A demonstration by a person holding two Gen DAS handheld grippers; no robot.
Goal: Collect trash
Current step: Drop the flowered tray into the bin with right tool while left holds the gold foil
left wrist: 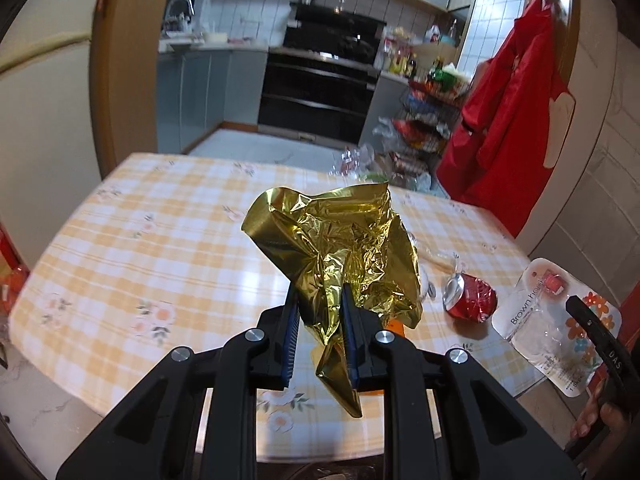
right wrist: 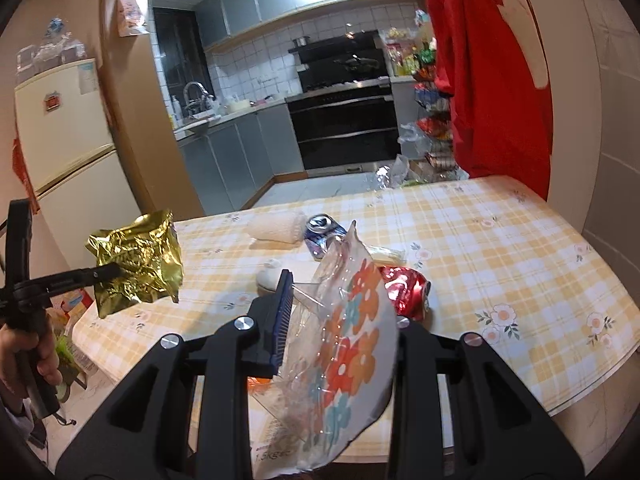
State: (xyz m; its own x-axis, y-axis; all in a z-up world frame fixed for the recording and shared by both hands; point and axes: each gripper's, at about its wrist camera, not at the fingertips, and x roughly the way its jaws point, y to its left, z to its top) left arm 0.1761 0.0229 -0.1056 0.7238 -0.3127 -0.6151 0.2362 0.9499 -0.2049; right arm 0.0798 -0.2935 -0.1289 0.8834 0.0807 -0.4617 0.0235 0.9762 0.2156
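Observation:
My left gripper (left wrist: pixel 320 304) is shut on a crumpled gold foil wrapper (left wrist: pixel 332 240) and holds it above the checked table (left wrist: pixel 160 240). The foil wrapper also shows at the left of the right wrist view (right wrist: pixel 136 256). My right gripper (right wrist: pixel 340 292) is shut on a flowered plastic hook package (right wrist: pixel 348 344), held above the table's near edge; the package also shows in the left wrist view (left wrist: pixel 556 320). A crushed red can (right wrist: pixel 408 292) lies on the table just past it, also visible in the left wrist view (left wrist: pixel 472 294).
A crushed blue can (right wrist: pixel 322 232), a white rolled towel (right wrist: pixel 276 226) and a small white object (right wrist: pixel 270 276) lie on the table (right wrist: pixel 500 248). A red apron (right wrist: pixel 492 72) hangs at the right. A fridge (right wrist: pixel 60 132) stands left. The kitchen lies behind.

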